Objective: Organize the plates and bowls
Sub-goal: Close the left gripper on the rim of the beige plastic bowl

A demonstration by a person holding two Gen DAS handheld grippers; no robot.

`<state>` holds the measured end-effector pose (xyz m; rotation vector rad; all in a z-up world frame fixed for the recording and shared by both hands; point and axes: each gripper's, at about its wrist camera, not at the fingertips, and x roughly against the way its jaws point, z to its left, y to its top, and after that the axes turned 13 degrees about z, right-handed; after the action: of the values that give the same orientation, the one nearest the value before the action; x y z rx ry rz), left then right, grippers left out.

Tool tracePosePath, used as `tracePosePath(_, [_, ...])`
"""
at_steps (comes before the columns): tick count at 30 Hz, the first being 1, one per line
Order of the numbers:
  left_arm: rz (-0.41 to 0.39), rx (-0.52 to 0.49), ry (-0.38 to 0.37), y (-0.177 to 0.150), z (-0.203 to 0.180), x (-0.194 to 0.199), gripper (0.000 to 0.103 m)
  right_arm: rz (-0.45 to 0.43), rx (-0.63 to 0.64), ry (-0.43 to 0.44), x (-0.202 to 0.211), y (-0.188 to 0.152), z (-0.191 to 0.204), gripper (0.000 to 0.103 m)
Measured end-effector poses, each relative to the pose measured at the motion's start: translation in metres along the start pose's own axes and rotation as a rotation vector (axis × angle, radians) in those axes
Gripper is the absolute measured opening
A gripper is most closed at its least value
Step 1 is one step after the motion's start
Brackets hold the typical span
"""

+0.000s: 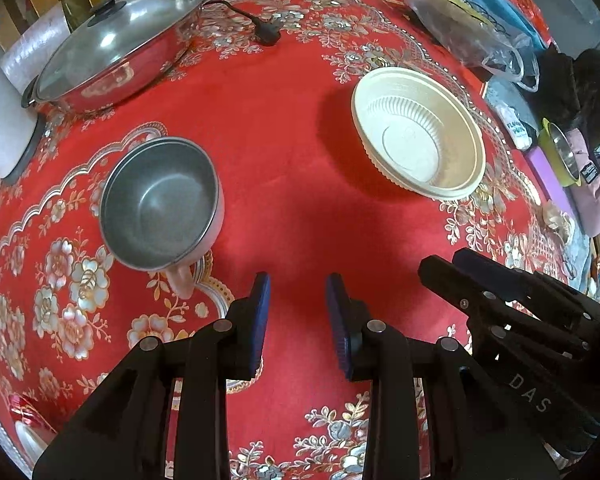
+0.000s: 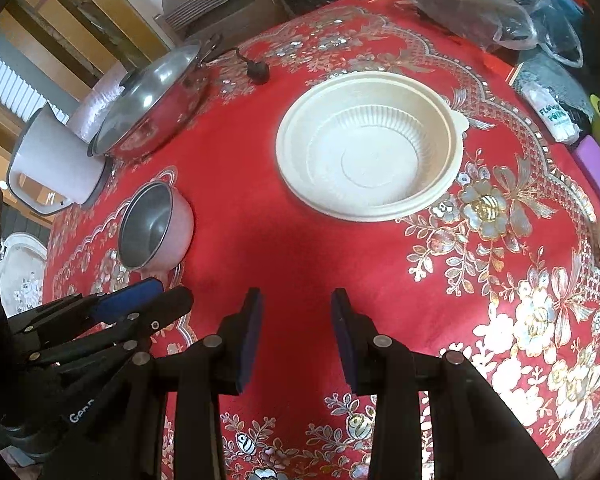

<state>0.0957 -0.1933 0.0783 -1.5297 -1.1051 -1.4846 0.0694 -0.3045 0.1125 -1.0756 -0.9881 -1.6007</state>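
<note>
Left wrist view: left gripper (image 1: 298, 284) hangs with jaws apart, gripping nothing, over the red tablecloth (image 1: 284, 184); right gripper (image 2: 296, 300) likewise. Ahead-left stands an empty pink-handled metal bowl (image 1: 160, 204), ahead-right an empty cream plastic bowl (image 1: 418, 132). Beyond, a lidded steel pan (image 1: 116, 48). "DAS" shows on the neighbouring gripper.

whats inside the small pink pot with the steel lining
Nothing shows inside the small pink pot: its grey steel floor and far wall are bare in both wrist views. The near inner wall below the rim is hidden by the camera angle.
</note>
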Motion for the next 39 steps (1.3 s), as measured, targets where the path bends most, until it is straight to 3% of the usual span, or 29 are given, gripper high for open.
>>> tracePosePath(16, [-0.034,0.019,-0.020,0.054,-0.005,0.009,0.028,-0.070,-0.039,-0.032,0.020,0.033,-0.026,0.035])
tracePosePath(20, [-0.022,0.016,-0.039,0.069,-0.013,0.007,0.028,-0.088,-0.052,-0.052,0.024,0.045,-0.037,0.041])
tracePosePath(25, [-0.006,0.001,-0.044,0.084,-0.028,-0.001,0.028,-0.103,-0.060,-0.064,0.026,0.061,-0.055,0.042])
tracePosePath(32, [0.040,0.014,-0.048,0.093,-0.036,-0.021,0.028,-0.119,-0.028,-0.043,0.028,0.096,-0.079,0.042])
tracePosePath(39, [0.050,0.046,-0.078,0.099,-0.035,-0.025,0.028,-0.063,0.063,-0.004,0.012,0.128,-0.087,0.042])
